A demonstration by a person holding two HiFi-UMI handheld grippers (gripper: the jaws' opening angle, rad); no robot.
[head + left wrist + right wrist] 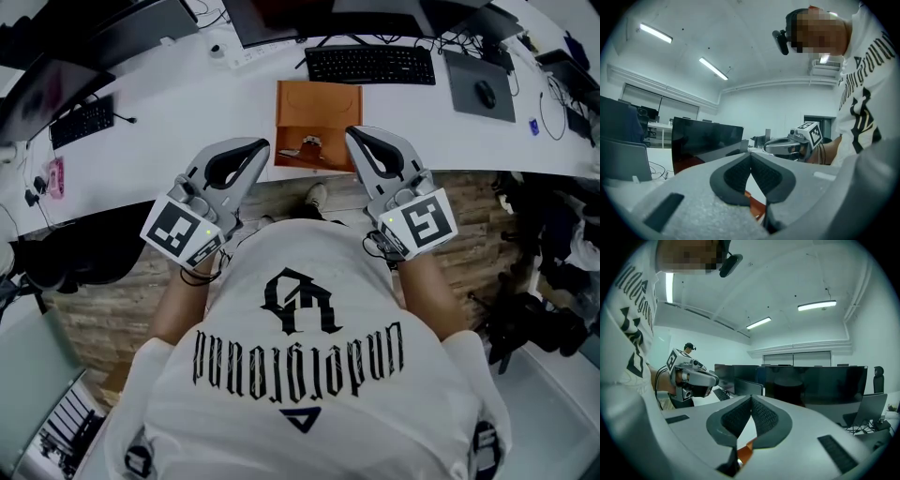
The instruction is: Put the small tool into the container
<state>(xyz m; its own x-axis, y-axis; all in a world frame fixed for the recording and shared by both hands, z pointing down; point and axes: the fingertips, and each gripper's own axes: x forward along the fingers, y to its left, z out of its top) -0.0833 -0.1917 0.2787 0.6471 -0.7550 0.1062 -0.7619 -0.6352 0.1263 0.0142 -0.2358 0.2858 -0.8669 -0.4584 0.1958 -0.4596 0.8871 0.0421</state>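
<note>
An orange open container (317,105) lies on the white desk (187,103) near its front edge. A small metallic tool (309,144) rests in the container's front half. My left gripper (260,147) hangs just left of the container, off the desk edge, and my right gripper (352,137) just right of it. Both point toward the desk and are shut with nothing between the pads. In the left gripper view the fingertips meet (750,154) above a sliver of orange container (755,206). The right gripper view shows the same (751,398), with the orange container (746,452) below.
A black keyboard (370,64) lies behind the container, a second keyboard (82,120) at far left, and a dark pad with a mouse (480,86) at right. Dark monitors (811,383) stand behind. Below the desk edge are a wooden floor (112,300) and the person's torso.
</note>
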